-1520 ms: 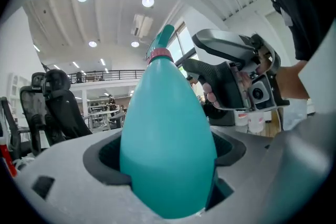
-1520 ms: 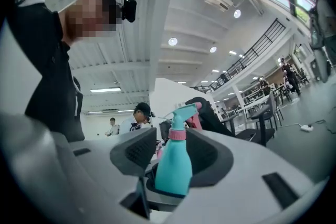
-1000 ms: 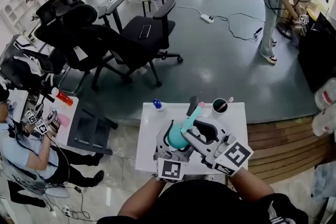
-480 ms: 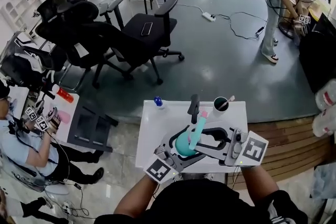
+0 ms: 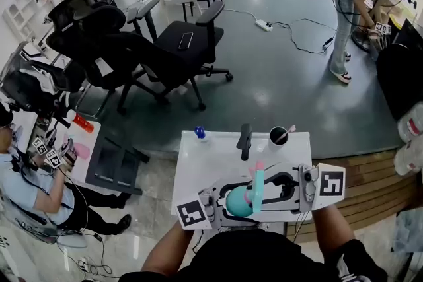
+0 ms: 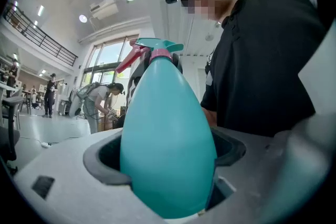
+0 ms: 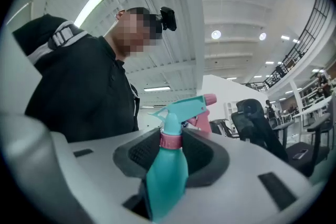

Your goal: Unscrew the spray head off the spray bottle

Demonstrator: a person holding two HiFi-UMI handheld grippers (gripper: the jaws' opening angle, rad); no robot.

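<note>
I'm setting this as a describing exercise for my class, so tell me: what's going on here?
A person stands at a white table with a claw in each hand. The left claw grips the teal spray bottle round its body; the right claw is clamped at the pink collar of the spray head. The head is on the bottle, not yet unscrewed.

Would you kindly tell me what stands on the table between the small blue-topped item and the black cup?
In the head view, a dark upright object stands on the white table between the blue-topped item and the black cup.
</note>
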